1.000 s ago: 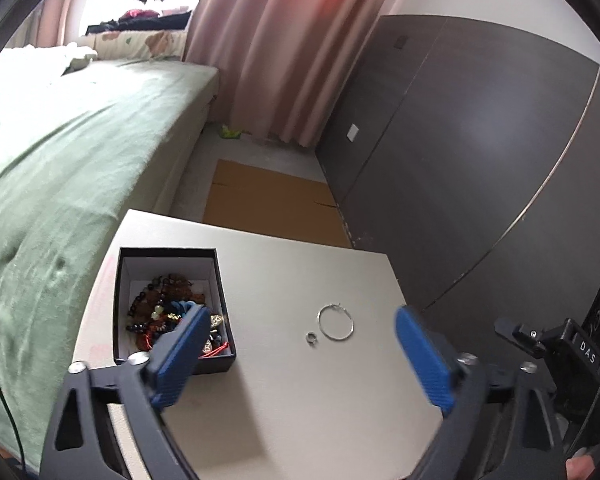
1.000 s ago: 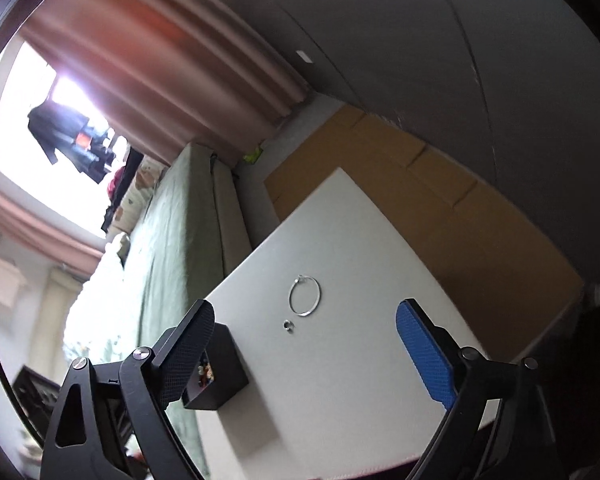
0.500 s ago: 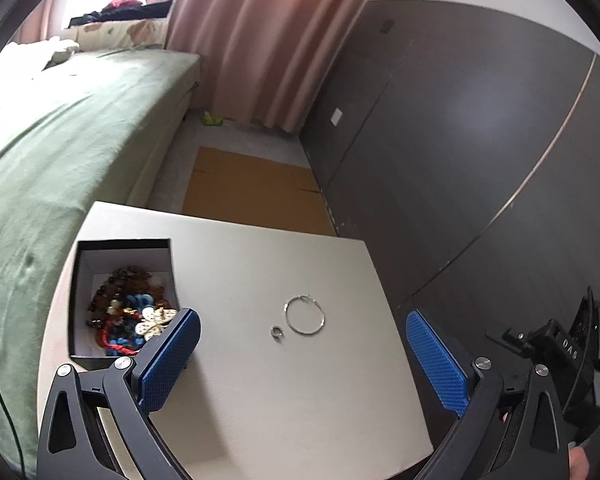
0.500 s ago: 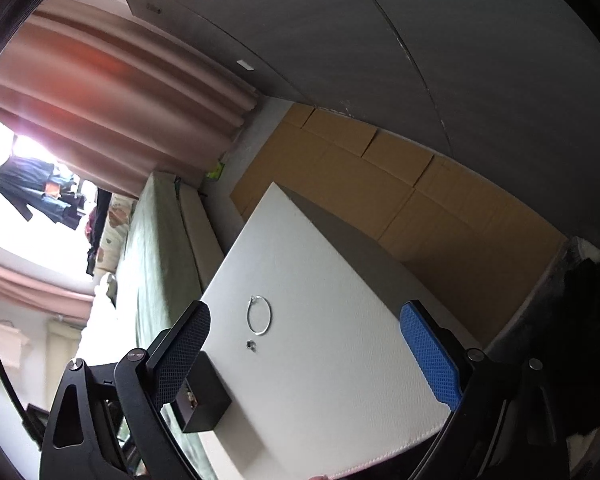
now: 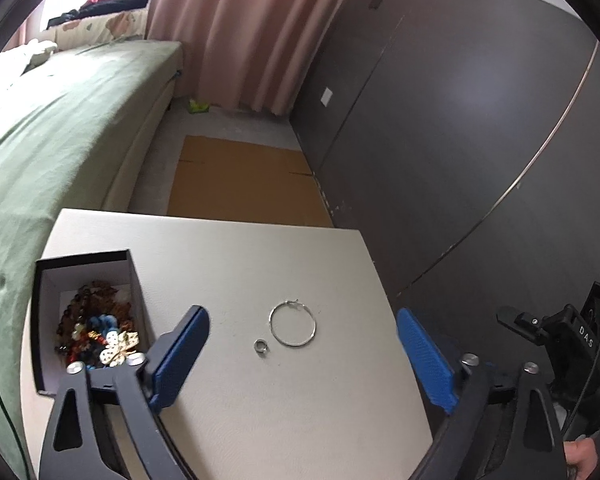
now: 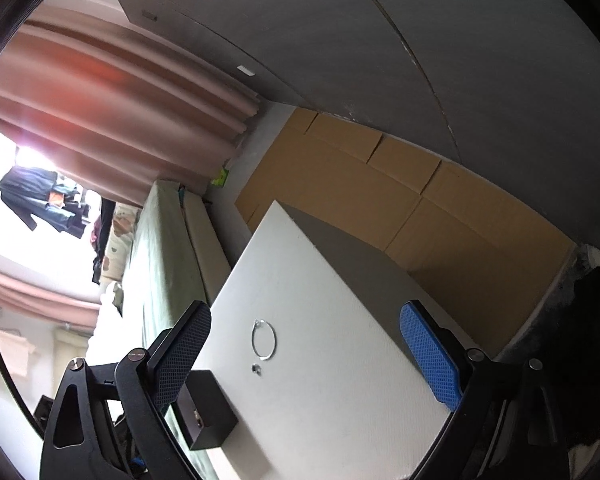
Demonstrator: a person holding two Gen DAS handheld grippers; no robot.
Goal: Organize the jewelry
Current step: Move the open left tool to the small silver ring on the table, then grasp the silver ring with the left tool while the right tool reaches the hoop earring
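Two round metal pieces, thin hoop point(image 5: 292, 323) beside small ring point(image 5: 261, 346).

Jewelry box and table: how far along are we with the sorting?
Done: the black box already holds a heap of beads and trinkets. In hand: nothing; the left gripper and right gripper are both open and empty, above the table. Left: the thin silver hoop and the small ring beside it lie loose on the tabletop, outside the box.
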